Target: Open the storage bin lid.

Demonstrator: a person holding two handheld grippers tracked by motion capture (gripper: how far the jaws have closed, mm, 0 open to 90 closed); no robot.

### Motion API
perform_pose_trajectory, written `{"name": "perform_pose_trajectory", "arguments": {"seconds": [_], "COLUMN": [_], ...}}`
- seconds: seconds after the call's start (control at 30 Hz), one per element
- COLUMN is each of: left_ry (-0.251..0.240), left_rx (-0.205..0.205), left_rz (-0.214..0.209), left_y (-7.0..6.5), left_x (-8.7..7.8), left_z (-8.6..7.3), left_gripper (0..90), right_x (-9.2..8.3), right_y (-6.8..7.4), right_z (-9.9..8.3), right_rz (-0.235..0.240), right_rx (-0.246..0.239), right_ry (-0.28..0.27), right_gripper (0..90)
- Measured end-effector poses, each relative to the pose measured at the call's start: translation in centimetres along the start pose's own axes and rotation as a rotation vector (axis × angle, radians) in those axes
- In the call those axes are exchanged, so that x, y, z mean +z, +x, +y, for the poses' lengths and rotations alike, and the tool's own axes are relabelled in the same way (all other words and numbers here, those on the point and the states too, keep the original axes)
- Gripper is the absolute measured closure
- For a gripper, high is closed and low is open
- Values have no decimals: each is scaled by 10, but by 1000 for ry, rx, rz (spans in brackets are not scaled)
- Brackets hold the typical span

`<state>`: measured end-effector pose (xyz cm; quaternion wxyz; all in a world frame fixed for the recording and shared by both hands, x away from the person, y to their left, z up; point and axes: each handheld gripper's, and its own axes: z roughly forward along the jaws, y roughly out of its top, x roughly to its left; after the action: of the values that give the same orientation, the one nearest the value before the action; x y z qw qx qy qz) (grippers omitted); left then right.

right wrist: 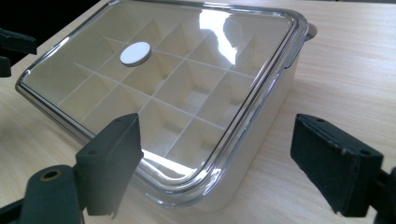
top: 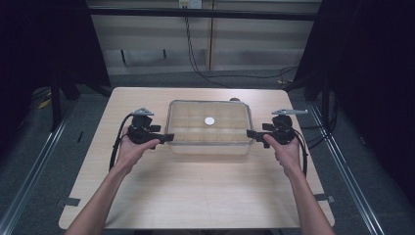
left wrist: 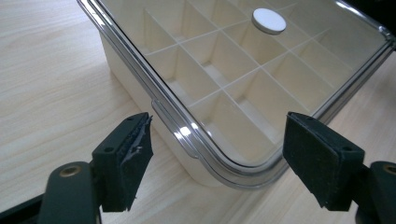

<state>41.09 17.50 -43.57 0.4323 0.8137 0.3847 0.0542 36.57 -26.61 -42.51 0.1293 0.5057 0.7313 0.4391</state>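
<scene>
A cream box (top: 209, 148) split into several compartments sits at the middle of the table under a clear lid (top: 195, 113). A white round disc (top: 209, 121) lies on the lid. My left gripper (top: 169, 138) is at the box's left end and my right gripper (top: 250, 134) at its right end, both pointing inward. In the left gripper view the open left gripper (left wrist: 219, 128) frames a near corner of the box (left wrist: 135, 84) without touching it. In the right gripper view the right gripper (right wrist: 217, 126) stands open around the opposite corner of the box (right wrist: 266, 121), its pads apart from the lid.
The light wooden table (top: 195, 191) has bare surface in front of the box and on both sides. Dark curtains flank the table. Cables (top: 195, 63) run over the floor behind it, and metal rails (top: 29, 166) lie along both sides.
</scene>
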Motion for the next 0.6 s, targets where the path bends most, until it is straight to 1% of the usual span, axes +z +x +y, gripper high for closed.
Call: {"name": "perform_pose_trajectory", "arguments": {"seconds": [0.07, 0.13, 0.2, 0.27, 0.3, 0.33, 0.37, 0.4, 0.47, 0.5, 0.6], "left_ry": [0, -2, -4, 2, 3, -4, 6, 4, 1, -2, 15], "left_rx": [-7, -23, -30, -12, -11, -21, -18, -27, -28, -34, -30], "left_rz": [14, 9, -18, 5, 9, 9, 16, 14, 13, 11, 5], "left_y": [2, 4, 3, 0, 0, 1, 3, 4, 6, 7, 6], "left_x": [4, 6, 8, 11, 13, 15, 17, 18, 20, 21, 25], "left_z": [1, 4, 8, 10, 11, 11, 11, 11, 11, 11, 13], "left_gripper": [236, 228, 212, 209, 208, 209, 209, 207, 194, 195, 202], "right_x": [5, 9, 13, 17, 19, 22, 23, 25, 27, 29, 34], "right_y": [-2, -4, -5, -6, -6, -5, -5, -4, -3, -3, -5], "right_z": [2, 4, 6, 8, 8, 9, 9, 10, 10, 10, 10], "right_rz": [-4, -2, 2, 7, 7, 5, 7, 11, 16, 15, 16], "right_rx": [0, 3, 5, 4, -3, -7, -5, -7, -8, -5, 4], "right_ry": [12, 23, 29, 39, 46, 57, 65, 66, 69, 69, 77], "right_gripper": [163, 159, 158, 158, 158, 158, 159, 159, 160, 160, 167]}}
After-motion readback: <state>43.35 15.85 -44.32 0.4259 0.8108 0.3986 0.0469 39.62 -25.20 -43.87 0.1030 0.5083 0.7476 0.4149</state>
